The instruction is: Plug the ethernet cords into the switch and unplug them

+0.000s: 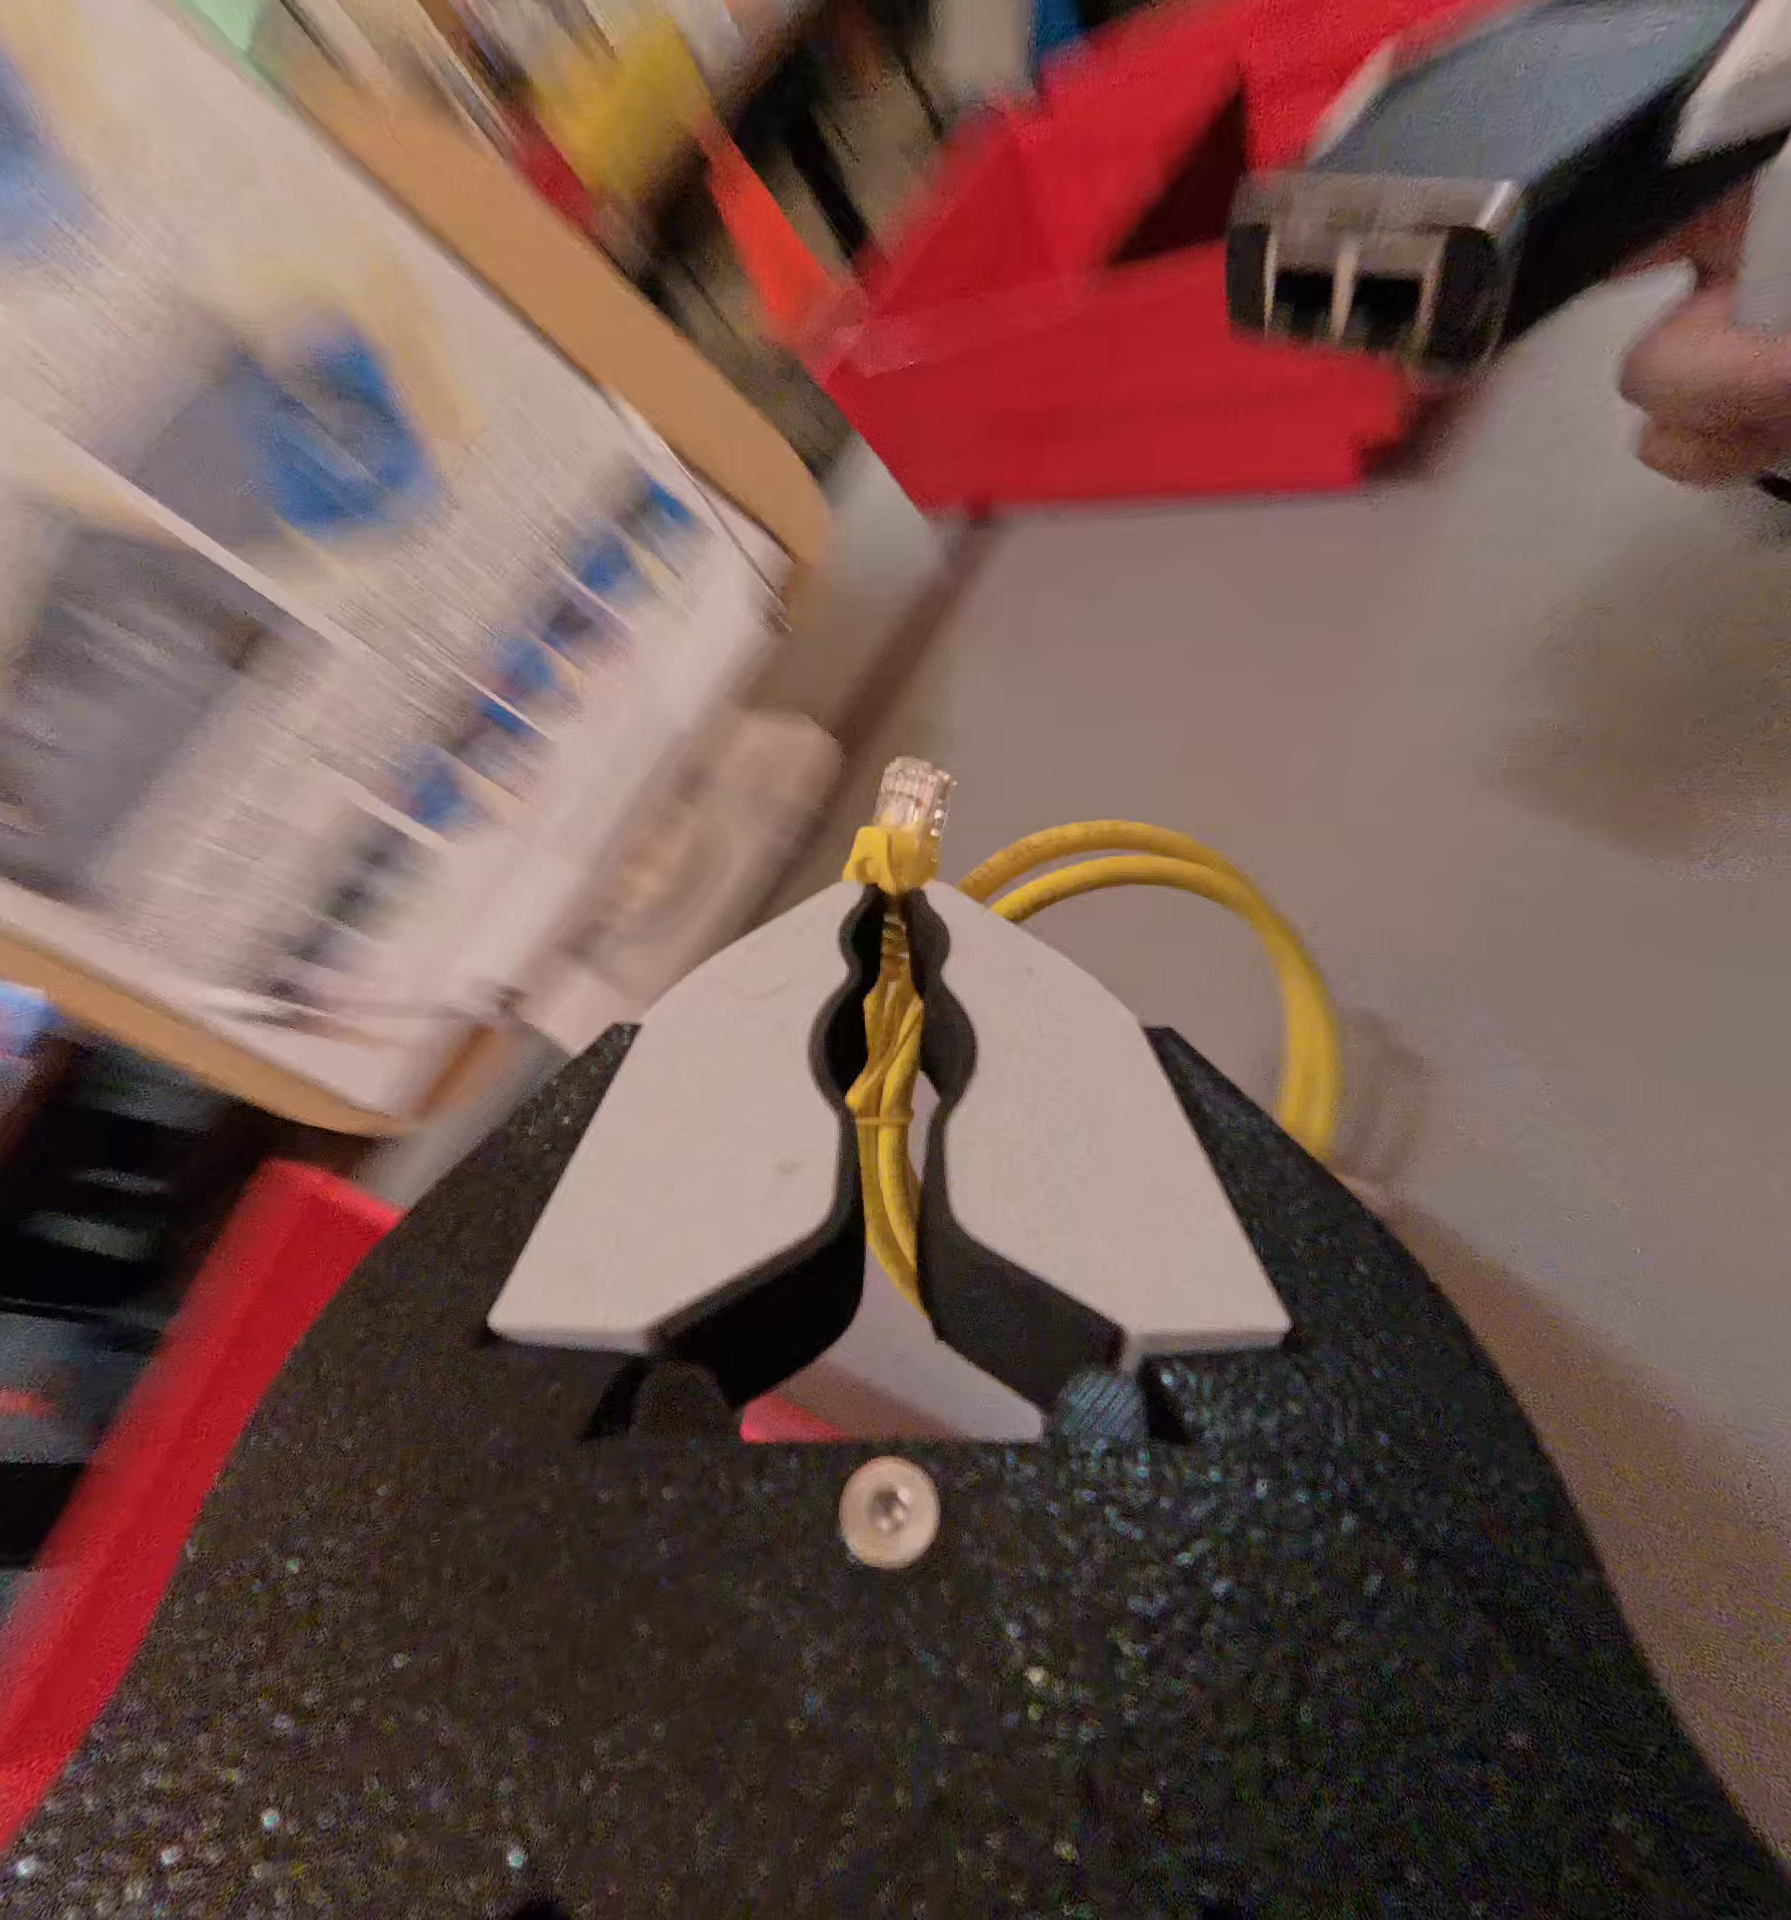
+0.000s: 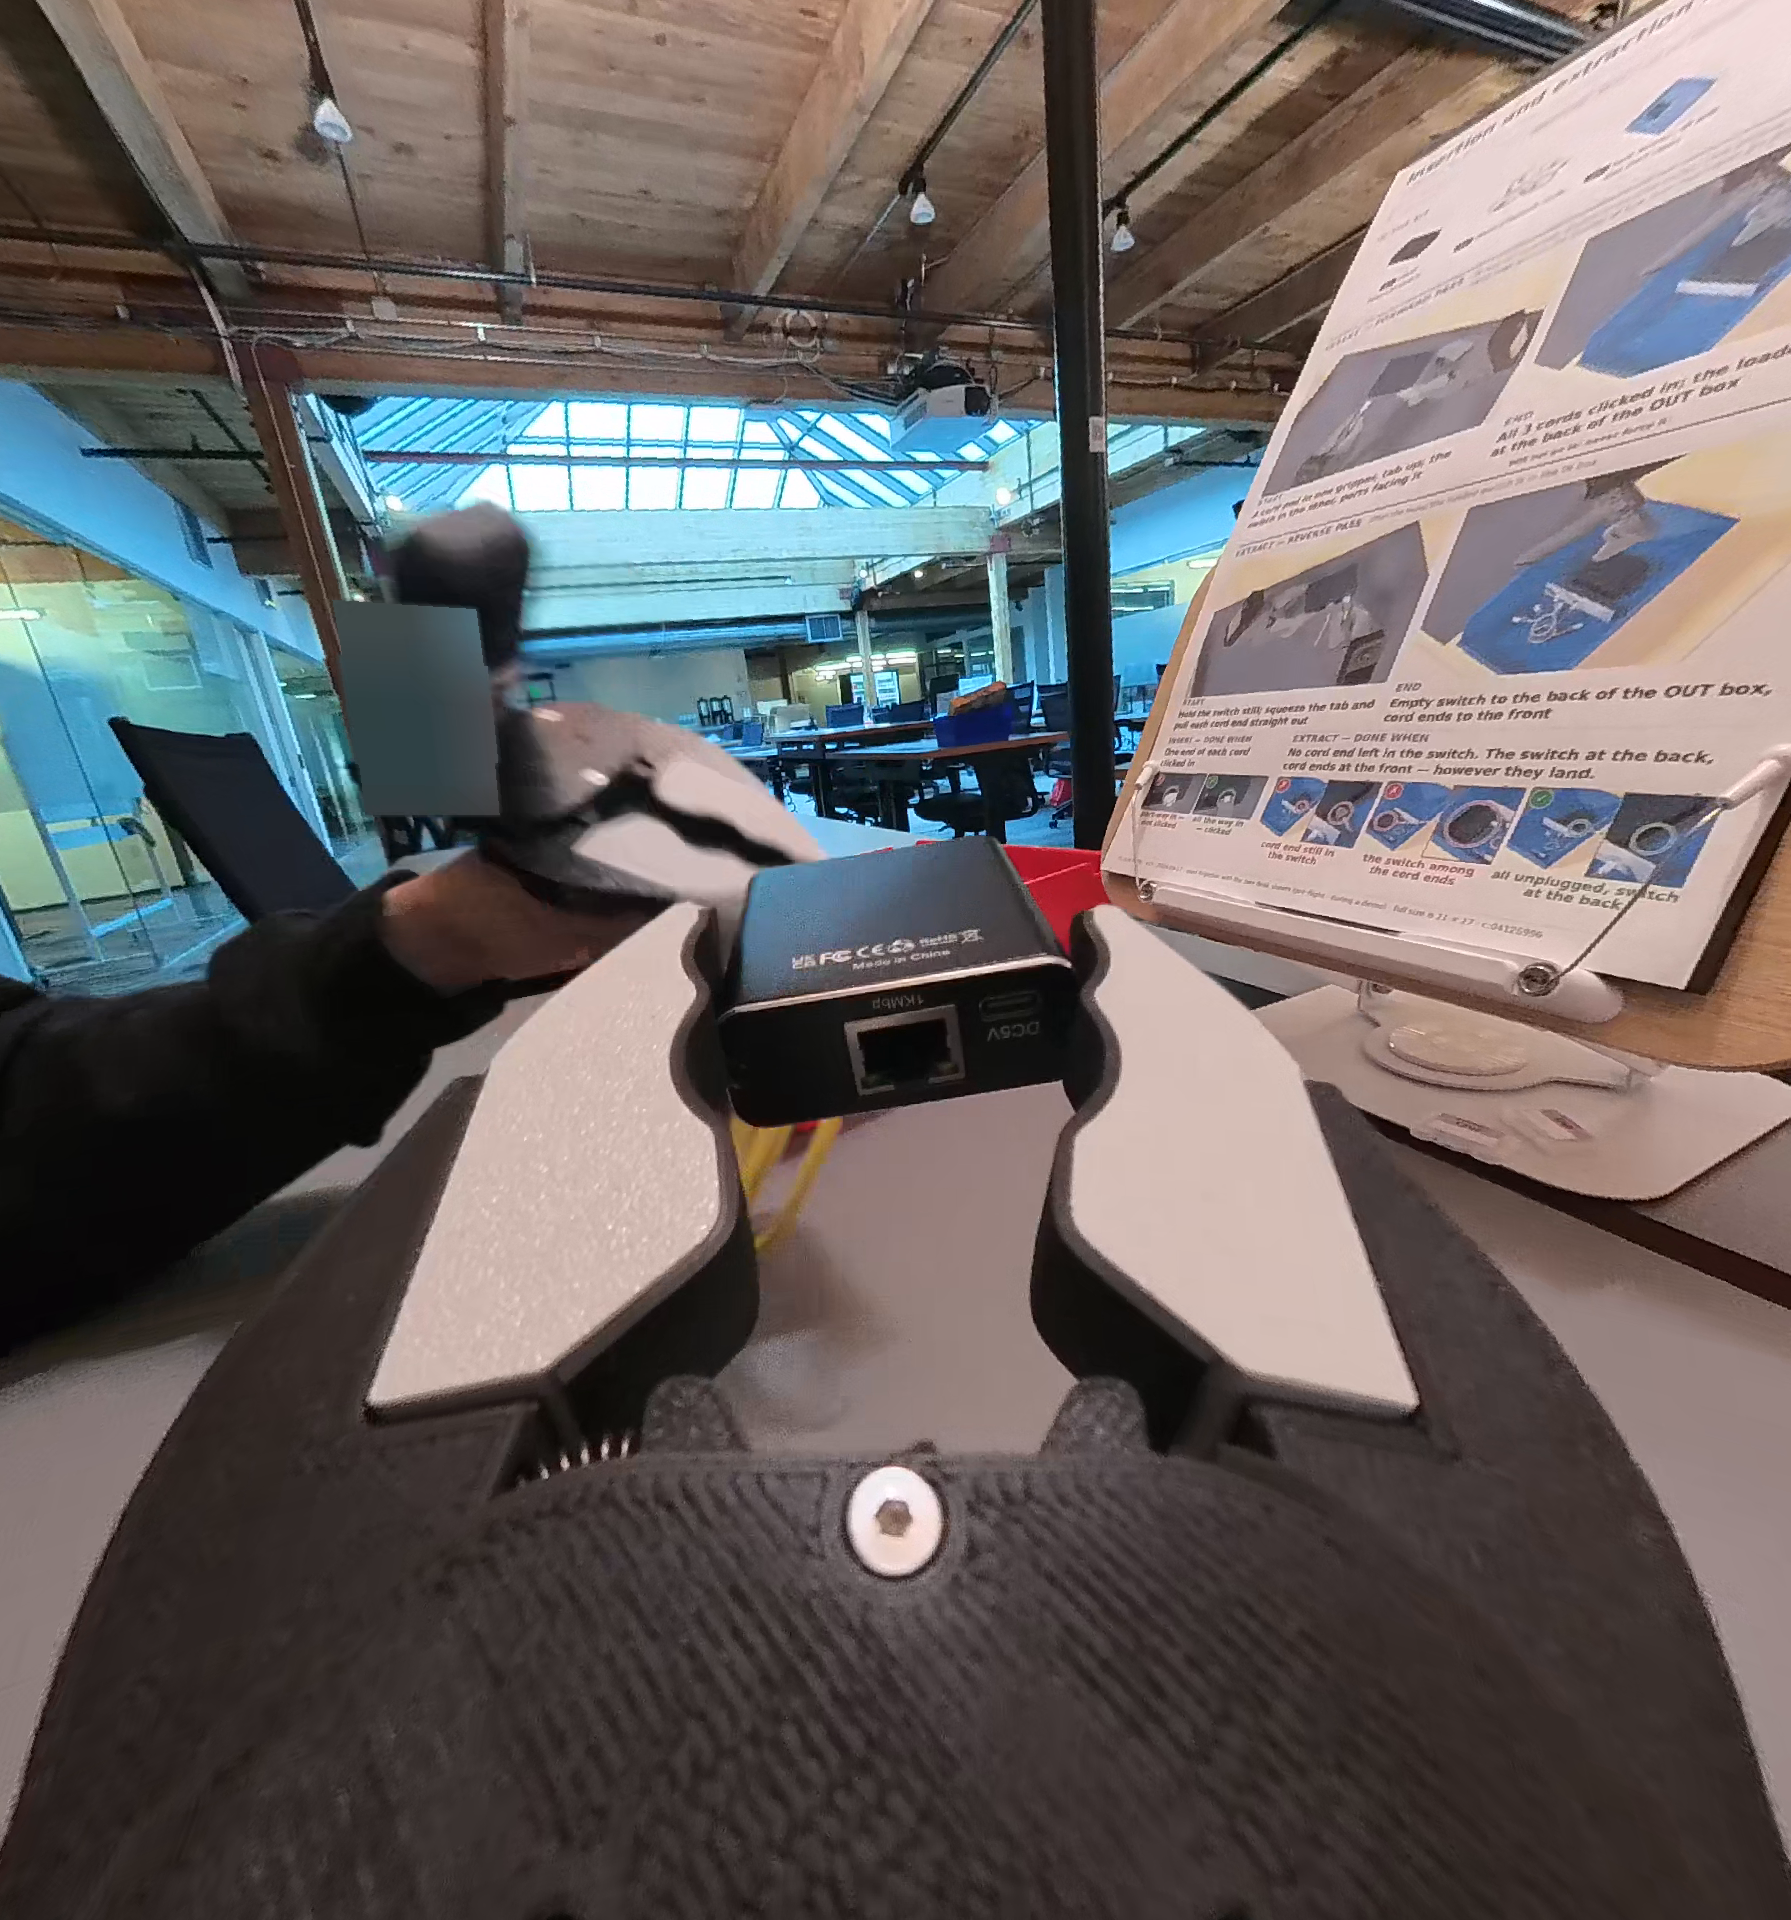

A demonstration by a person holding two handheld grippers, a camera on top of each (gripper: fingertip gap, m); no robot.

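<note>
Yellow ethernet cord (image 1: pixel 1161 914) sat pinched between the left gripper (image 1: pixel 896 904) fingers, which were closed tight on it. Its clear plug (image 1: pixel 914 795) poked out just past the tips, and the slack looped off to the right over the grey worktop (image 1: pixel 1390 779). Everything on the left of that view was smeared by motion: an instruction sheet (image 1: pixel 299 582) on a wooden board showed only as blue and grey streaks, and the shelves behind it could not be made out. A red bin (image 1: pixel 1099 353) sat at the worktop's far edge, blurred too. Up in the right corner the black switch (image 1: pixel 1452 218) showed a row of ports, cut off by the frame, with a hand (image 1: pixel 1722 405) partly in view below it.

Over in the right wrist view, a dark sleeve (image 2: pixel 143 1122) came in from the left, and the hand beyond it carried the other gripper, blurred, its fingers impossible to read from there. At centre, the right gripper (image 2: pixel 896 997) held the switch (image 2: pixel 896 997) by its two sides near the fingertips, one port and a small socket facing the camera. Below the switch a bit of yellow cord (image 2: pixel 787 1174) showed, mostly hidden. A sliver of the red bin (image 2: pixel 1052 868) peeked out behind the switch. Off to the right, the instruction sheet (image 2: pixel 1493 582) stood sharp on its white stand (image 2: pixel 1556 1101), top corner cut off.
</note>
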